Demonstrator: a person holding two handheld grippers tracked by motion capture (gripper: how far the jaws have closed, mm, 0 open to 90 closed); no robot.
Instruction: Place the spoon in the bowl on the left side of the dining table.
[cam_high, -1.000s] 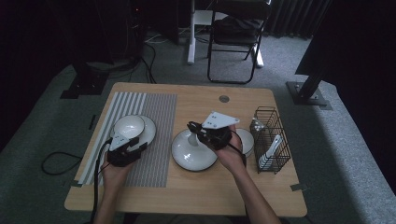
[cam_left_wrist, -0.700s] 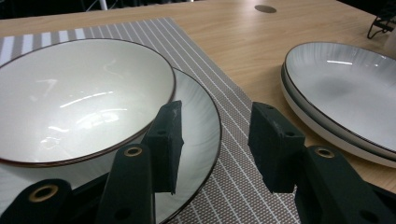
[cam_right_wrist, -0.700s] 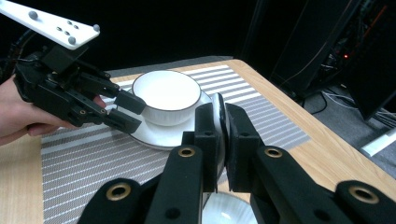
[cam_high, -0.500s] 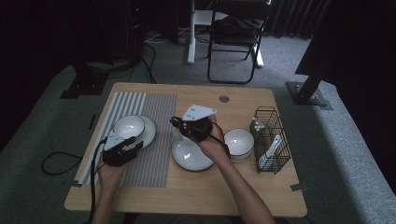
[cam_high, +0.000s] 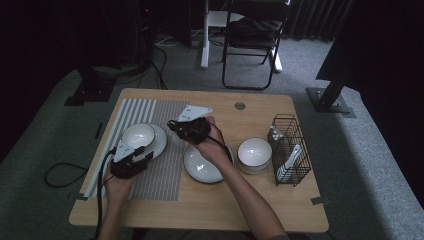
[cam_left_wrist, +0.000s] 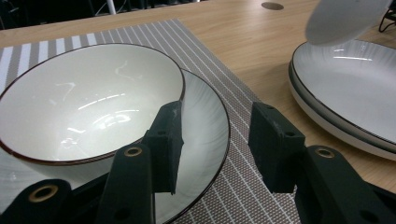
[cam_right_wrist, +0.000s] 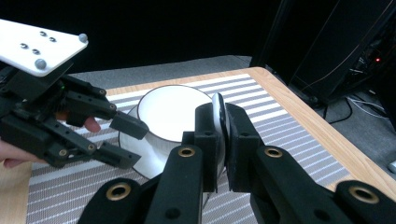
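Nearest, at 7 o'clock: left gripper (cam_high: 131, 161), jaws part open, holding nothing, its tips beside the rim of the bowl (cam_left_wrist: 88, 100).
Bowl: sits on a plate (cam_left_wrist: 208, 135) on the striped mat (cam_high: 165, 170), at 9 o'clock.
Centre: right gripper (cam_right_wrist: 219, 128), jaws clamped on the edge of a white dish (cam_right_wrist: 217, 114), lifted over the mat.
Below it: stacked plates (cam_high: 200, 167).
At 3 o'clock: second bowl (cam_high: 254, 152), then wire basket (cam_high: 291, 150).
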